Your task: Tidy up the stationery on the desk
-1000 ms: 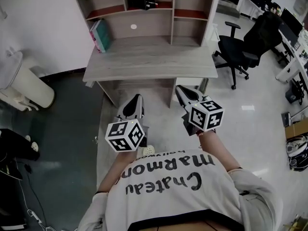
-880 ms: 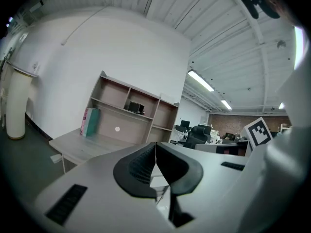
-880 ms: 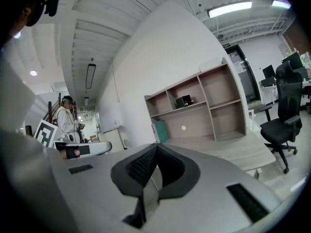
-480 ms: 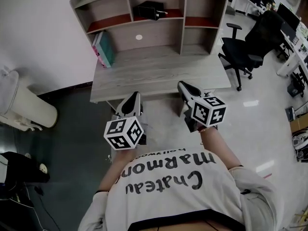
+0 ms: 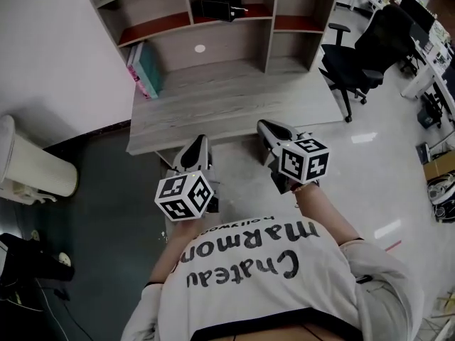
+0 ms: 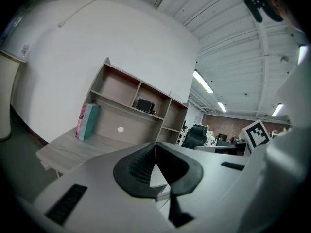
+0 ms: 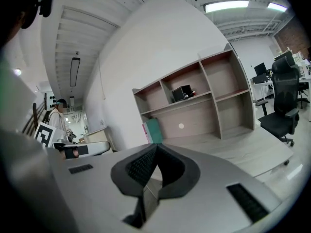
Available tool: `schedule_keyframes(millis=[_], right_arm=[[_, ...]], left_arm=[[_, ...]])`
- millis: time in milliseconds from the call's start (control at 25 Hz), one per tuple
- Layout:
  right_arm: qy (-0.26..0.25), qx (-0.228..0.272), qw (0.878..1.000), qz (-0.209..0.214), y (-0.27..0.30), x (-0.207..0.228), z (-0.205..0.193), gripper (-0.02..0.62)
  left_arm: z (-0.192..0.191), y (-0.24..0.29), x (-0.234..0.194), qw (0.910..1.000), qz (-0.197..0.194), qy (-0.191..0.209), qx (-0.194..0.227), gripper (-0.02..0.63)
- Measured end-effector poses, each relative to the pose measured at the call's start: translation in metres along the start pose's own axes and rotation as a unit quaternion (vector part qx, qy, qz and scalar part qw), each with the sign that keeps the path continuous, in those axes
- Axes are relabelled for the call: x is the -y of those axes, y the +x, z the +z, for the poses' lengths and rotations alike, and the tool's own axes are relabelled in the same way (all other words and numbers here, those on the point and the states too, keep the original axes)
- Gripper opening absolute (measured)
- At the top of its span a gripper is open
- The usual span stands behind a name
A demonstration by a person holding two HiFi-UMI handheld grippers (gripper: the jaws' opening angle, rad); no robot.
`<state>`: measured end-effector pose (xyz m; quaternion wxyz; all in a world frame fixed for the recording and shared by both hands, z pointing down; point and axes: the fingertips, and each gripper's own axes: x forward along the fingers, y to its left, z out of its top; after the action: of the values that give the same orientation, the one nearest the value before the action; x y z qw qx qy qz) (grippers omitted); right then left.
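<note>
A grey wooden desk [image 5: 234, 101] with a shelf unit stands in front of me. Teal and pink books [image 5: 142, 69] lean upright at the desk's back left, and they show too in the left gripper view [image 6: 87, 122] and the right gripper view [image 7: 153, 130]. A black box [image 5: 217, 7] lies on the upper middle shelf. My left gripper [image 5: 195, 148] is shut and empty, held just short of the desk's front edge. My right gripper [image 5: 269, 130] is also shut and empty, beside it at the same edge. No loose stationery shows on the desktop.
A black office chair [image 5: 362, 45] stands right of the desk. A white cylindrical bin [image 5: 28, 165] sits on the dark floor at the left. More desks with monitors [image 5: 426, 27] line the far right. A person [image 7: 57, 115] stands far off in the right gripper view.
The desk has shifted slightly nearer and leftward in the head view. Both grippers stay shut at about the same spot in front of me.
</note>
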<state>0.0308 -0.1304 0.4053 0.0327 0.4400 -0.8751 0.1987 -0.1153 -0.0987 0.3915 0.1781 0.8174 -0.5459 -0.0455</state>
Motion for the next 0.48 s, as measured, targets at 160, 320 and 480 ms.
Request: schedule_keyframes(millis=[160, 320, 480], right_arm=[[0.008, -0.021, 1.000, -0.003, 0.007, -0.002, -0.021, 0.014], [0.010, -0.035, 0.999, 0.001, 0.018, -0.004, -0.027, 0.014], [-0.006, -0.046, 0.999, 0.002, 0.027, -0.003, -0.023, 0.014]], left_arm=[[-0.020, -0.003, -0.007, 0.9997, -0.003, -0.021, -0.014, 0.017], [-0.021, -0.001, -0.009, 0.9995, -0.009, -0.024, -0.019, 0.017], [-0.016, 0.000, -0.023, 0.9994, 0.004, -0.032, -0.015, 0.017]])
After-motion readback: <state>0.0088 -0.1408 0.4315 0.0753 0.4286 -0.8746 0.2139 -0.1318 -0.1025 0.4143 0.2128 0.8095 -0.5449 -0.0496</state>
